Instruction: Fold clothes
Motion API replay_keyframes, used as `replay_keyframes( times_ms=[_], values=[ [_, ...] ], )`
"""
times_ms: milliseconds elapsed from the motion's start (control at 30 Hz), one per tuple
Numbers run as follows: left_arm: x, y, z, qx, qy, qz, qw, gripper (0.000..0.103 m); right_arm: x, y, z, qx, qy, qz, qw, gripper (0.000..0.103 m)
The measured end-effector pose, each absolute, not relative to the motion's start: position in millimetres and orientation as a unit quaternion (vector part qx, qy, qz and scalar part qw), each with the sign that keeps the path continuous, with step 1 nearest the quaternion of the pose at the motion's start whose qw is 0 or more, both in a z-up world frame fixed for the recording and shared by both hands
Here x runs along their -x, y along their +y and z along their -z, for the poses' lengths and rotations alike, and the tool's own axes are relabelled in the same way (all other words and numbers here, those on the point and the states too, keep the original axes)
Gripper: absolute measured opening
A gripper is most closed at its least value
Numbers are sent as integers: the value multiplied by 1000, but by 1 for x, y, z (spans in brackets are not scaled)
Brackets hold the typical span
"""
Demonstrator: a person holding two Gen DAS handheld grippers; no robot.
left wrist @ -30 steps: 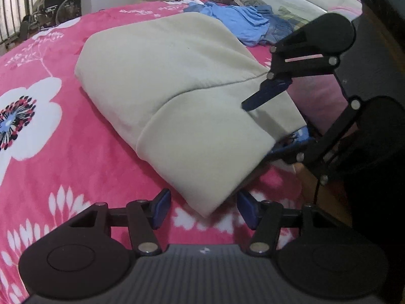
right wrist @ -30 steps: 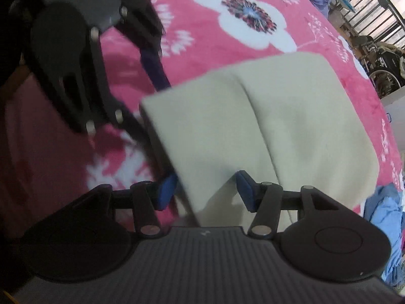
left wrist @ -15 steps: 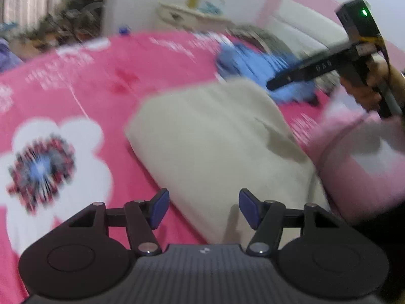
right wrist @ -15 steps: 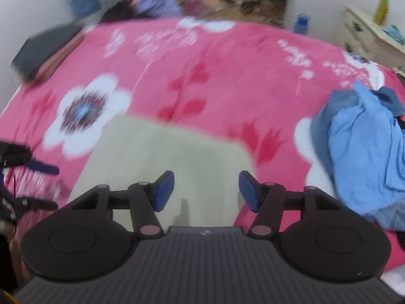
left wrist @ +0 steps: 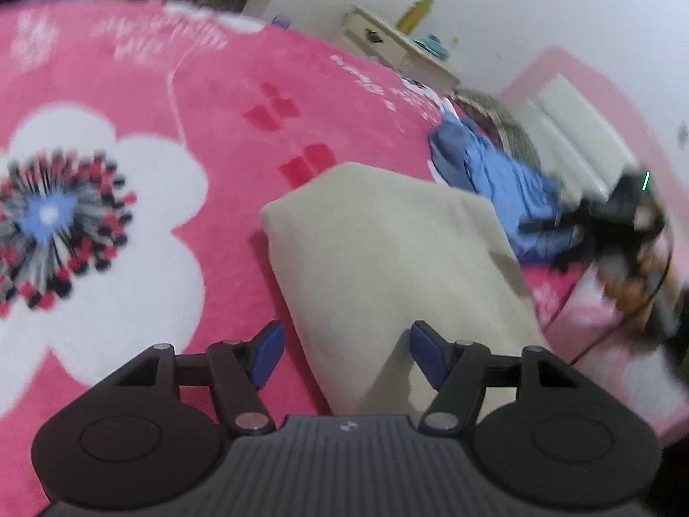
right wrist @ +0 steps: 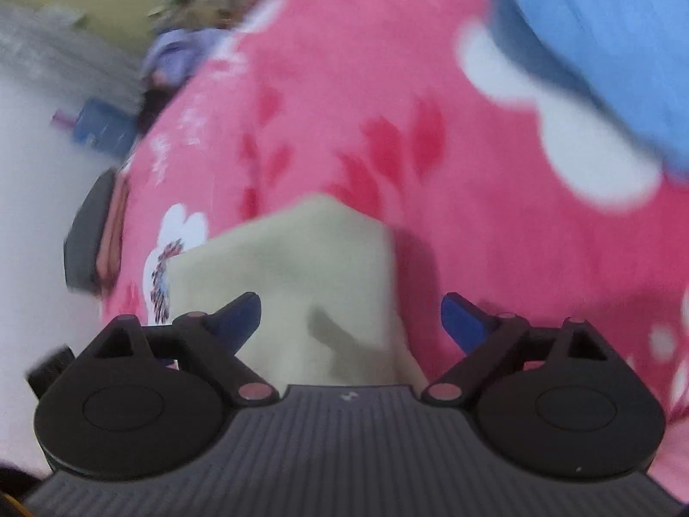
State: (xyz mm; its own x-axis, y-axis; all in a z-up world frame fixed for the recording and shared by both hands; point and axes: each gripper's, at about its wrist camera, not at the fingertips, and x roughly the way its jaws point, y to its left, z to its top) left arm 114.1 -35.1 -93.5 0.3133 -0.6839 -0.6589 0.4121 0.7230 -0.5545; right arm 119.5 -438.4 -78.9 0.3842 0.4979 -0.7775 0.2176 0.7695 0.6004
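A folded cream garment [left wrist: 387, 267] lies on the pink flowered bedspread [left wrist: 129, 129]. My left gripper [left wrist: 346, 355] hovers open over its near edge, nothing between the blue pads. In the right wrist view the same cream garment [right wrist: 293, 267] lies below my right gripper [right wrist: 351, 319], which is open and empty. A crumpled blue garment [left wrist: 495, 176] lies beyond the cream one; the blue garment [right wrist: 603, 43] fills the upper right of the right wrist view. The right gripper [left wrist: 560, 232] shows blurred at the right of the left wrist view, held by a hand [left wrist: 637, 275].
A cream bedside cabinet [left wrist: 396, 47] stands by the white wall past the bed. A pink and white headboard [left wrist: 572, 120] is at the right. A dark flat object [right wrist: 92, 237] lies at the bed's left edge in the blurred right wrist view.
Both grippers let go of the cream garment, lifted and swung away. The right gripper has turned toward the blue garment, with strong motion blur. The cream garment now lies flat.
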Motion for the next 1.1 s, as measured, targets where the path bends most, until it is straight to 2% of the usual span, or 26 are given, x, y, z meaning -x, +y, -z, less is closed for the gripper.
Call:
replay_keyframes(
  times_ms=[67, 133, 200, 267, 333, 400, 500, 600, 833, 933, 1100],
  values=[
    [-130, -36, 105, 176, 487, 360, 777, 69, -124, -443, 100, -374, 567, -96, 728, 91],
    [-142, -38, 117, 206, 488, 378, 759, 75, -132, -439, 117, -397, 576, -108, 706, 91],
    [-151, -43, 129, 228, 489, 386, 748, 79, -137, -427, 122, -394, 582, -128, 700, 94],
    [-155, -47, 138, 248, 484, 392, 742, 82, -141, -416, 127, -390, 587, -148, 693, 103],
    [-156, -51, 143, 267, 475, 398, 739, 81, -144, -405, 129, -391, 588, -168, 688, 103],
    [-155, -47, 144, 286, 464, 408, 733, 74, -146, -394, 128, -392, 587, -192, 682, 103],
    [-156, -36, 143, 326, 452, 425, 713, 58, -146, -381, 124, -392, 584, -216, 677, 103],
    [-157, -20, 142, 363, 446, 434, 693, 56, -148, -373, 120, -404, 574, -230, 674, 102],
    [-143, 26, 126, 364, 450, 413, 703, 55, -174, -320, 109, -404, 560, -279, 667, 102],
    [-138, 52, 127, 365, 466, 385, 708, 55, -188, -289, 99, -360, 560, -316, 676, 101],
    [-130, 79, 133, 349, 486, 336, 727, 55, -204, -254, 83, -223, 577, -309, 723, 100]
  ],
)
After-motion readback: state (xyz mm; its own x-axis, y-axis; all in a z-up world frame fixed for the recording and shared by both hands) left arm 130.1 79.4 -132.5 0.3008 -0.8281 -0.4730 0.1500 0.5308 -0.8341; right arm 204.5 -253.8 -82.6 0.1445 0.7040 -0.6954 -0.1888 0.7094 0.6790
